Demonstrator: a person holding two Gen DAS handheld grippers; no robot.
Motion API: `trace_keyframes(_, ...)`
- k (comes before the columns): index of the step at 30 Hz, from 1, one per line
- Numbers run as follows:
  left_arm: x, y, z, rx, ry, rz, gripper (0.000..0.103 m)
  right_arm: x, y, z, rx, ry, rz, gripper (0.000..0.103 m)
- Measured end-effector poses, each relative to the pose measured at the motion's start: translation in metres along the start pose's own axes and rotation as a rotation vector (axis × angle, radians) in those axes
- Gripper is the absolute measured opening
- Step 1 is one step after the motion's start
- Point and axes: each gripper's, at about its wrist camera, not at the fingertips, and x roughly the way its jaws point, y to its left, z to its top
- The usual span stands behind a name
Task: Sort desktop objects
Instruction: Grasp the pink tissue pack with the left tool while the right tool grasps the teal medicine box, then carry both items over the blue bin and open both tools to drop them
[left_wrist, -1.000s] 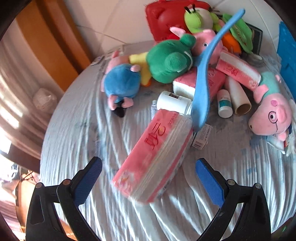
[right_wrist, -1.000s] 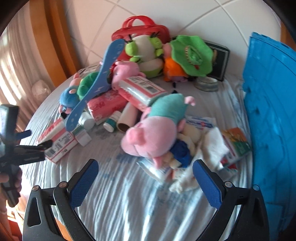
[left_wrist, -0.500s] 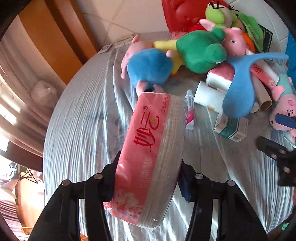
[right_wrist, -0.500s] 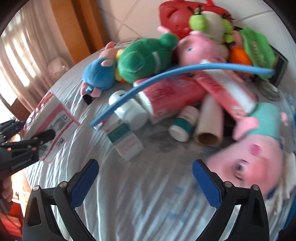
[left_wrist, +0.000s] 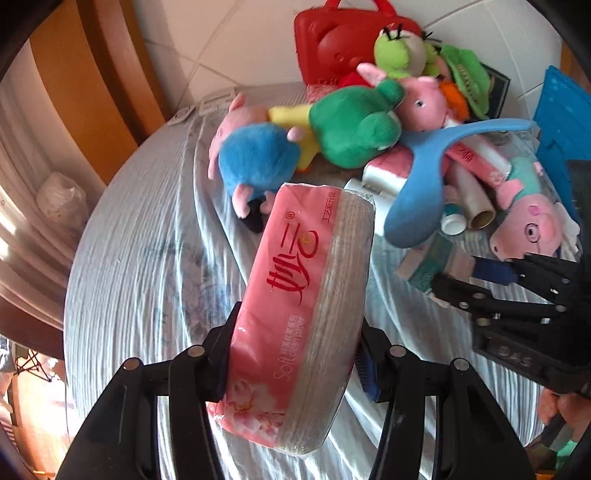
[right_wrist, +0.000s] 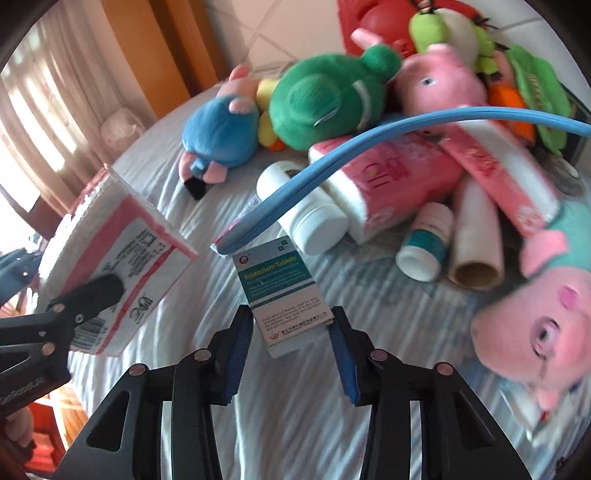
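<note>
My left gripper (left_wrist: 295, 354) is shut on a pink tissue pack (left_wrist: 306, 295) and holds it above the grey-blue cloth. The pack also shows at the left of the right wrist view (right_wrist: 110, 258). My right gripper (right_wrist: 291, 350) is shut on a teal and white tablet box (right_wrist: 284, 295); the same box shows in the left wrist view (left_wrist: 432, 266) between the right gripper's fingers (left_wrist: 491, 271). Behind lies a pile of plush toys: a blue one (left_wrist: 255, 158), a green one (left_wrist: 354, 125) and pink pigs (right_wrist: 443, 85).
A long blue shoehorn (right_wrist: 369, 144) lies across more pink tissue packs (right_wrist: 399, 177), two white bottles (right_wrist: 310, 210), (right_wrist: 424, 243) and a cardboard tube (right_wrist: 476, 236). A red bag (left_wrist: 343, 37) stands at the back. A blue crate (left_wrist: 561, 122) stands at the right.
My right gripper has moved in and shut on the tablet box. My left gripper keeps its hold on the tissue pack and has lifted it slightly.
</note>
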Motion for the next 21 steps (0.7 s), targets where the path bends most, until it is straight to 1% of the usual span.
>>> trace_keyframes(2, -0.015, -0.004, 0.004, 0.021, -0.036, -0.011, 0.052, -0.030, -0.004, -0.005, 0.037, -0.044, -0.008, 0.041)
trace_keyframes(6, -0.044, -0.020, 0.021, 0.031, -0.085, -0.118, 0.052, -0.096, -0.013, -0.012, 0.074, -0.147, -0.066, 0.041)
trace_keyframes(7, -0.054, -0.028, 0.026, 0.041, -0.105, -0.140, 0.052, -0.116, -0.017, -0.013, 0.085, -0.180, -0.087, 0.042)
trace_keyframes(10, -0.085, -0.053, 0.041, 0.081, -0.179, -0.162, 0.052, -0.172, -0.027, -0.012, 0.108, -0.280, -0.157, 0.042)
trace_keyframes(13, -0.117, -0.082, 0.058, 0.094, -0.252, -0.202, 0.052, -0.225, -0.042, -0.009, 0.124, -0.377, -0.239, 0.042)
trace_keyframes(15, -0.138, -0.107, 0.068, 0.111, -0.305, -0.239, 0.052, -0.258, -0.054, -0.012, 0.133, -0.429, -0.282, 0.042)
trace_keyframes(17, -0.159, -0.137, 0.077, 0.136, -0.357, -0.261, 0.052, -0.290, -0.069, -0.015, 0.145, -0.474, -0.317, 0.042)
trace_keyframes(21, -0.200, -0.209, 0.094, 0.188, -0.445, -0.324, 0.052, -0.363, -0.110, -0.028, 0.154, -0.566, -0.389, 0.042)
